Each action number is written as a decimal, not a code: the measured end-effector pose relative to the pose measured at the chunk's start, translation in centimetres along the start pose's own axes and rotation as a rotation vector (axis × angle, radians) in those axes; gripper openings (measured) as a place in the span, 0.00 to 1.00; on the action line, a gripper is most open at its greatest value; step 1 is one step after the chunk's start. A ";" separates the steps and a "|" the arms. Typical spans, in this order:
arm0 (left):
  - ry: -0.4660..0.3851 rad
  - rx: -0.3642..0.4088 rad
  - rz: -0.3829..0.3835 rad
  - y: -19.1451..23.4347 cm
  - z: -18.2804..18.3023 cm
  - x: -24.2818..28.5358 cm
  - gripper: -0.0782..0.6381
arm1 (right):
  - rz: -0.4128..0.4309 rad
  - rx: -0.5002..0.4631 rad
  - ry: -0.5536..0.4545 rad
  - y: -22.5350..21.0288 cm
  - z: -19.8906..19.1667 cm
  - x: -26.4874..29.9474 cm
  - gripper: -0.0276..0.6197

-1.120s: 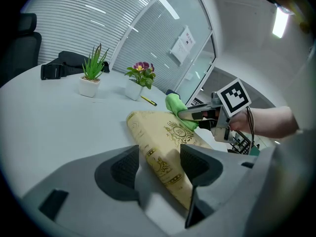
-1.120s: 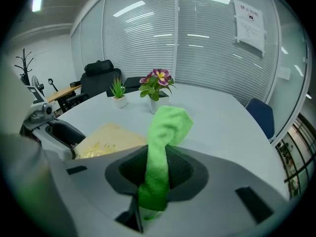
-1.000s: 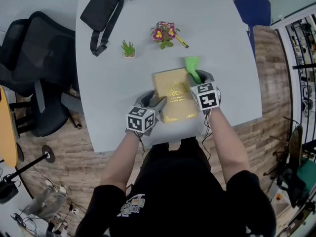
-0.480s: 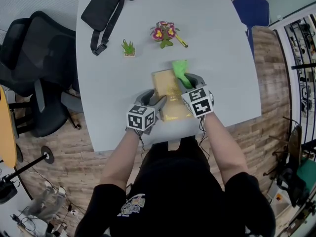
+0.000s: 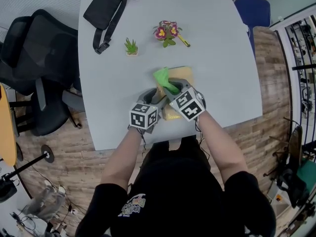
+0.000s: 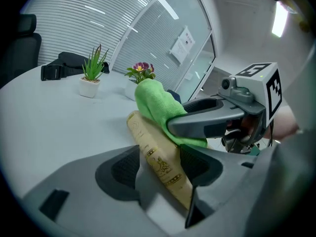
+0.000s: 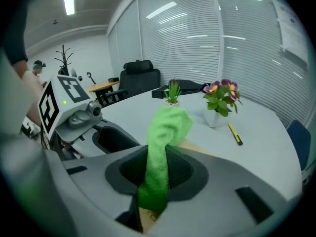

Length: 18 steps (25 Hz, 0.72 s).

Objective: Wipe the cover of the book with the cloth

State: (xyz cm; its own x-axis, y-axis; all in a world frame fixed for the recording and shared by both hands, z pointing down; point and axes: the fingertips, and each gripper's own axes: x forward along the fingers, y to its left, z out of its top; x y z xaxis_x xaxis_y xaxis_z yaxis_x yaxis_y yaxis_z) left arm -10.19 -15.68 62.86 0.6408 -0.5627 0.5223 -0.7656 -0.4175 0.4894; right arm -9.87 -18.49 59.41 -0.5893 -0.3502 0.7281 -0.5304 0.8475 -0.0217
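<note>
A tan book with gold print (image 5: 183, 74) lies on the grey table (image 5: 222, 68), near its front edge. The left gripper (image 5: 157, 98) is shut on the book's near-left edge; in the left gripper view the spine (image 6: 157, 158) sits between its pads. The right gripper (image 5: 172, 86) is shut on a green cloth (image 5: 163, 77), which rests on the book's left part. In the right gripper view the cloth (image 7: 165, 130) stands up between the jaws, with a strip of cover (image 7: 197, 147) behind it. Both grippers hide most of the book.
At the table's far side are a black bag (image 5: 106, 11), a small succulent pot (image 5: 131, 47), a flower pot (image 5: 167, 32) and a yellow pen (image 5: 181, 41). A black office chair (image 5: 39, 68) stands left of the table and a blue chair (image 5: 253, 9) at the far right.
The right gripper has carried the green cloth leftward across the book cover, from its right side to its left. The left gripper has kept its hold on the book's near-left edge.
</note>
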 end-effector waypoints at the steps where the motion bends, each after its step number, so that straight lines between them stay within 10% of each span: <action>1: 0.000 0.001 0.000 0.0 0.0 0.0 0.46 | 0.022 -0.034 0.017 0.6 0.0 0.2 0.19; 18: -0.006 0.005 0.005 0.0 0.1 -0.1 0.46 | -0.007 -0.007 0.016 -0.5 -1.1 0.3 0.19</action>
State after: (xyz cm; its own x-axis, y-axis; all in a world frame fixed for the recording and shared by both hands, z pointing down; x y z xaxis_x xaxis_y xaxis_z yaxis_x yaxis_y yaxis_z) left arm -10.28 -15.70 62.77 0.6367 -0.5689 0.5205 -0.7690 -0.4184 0.4834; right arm -9.10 -18.59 60.36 -0.5758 -0.3496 0.7391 -0.5302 0.8478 -0.0120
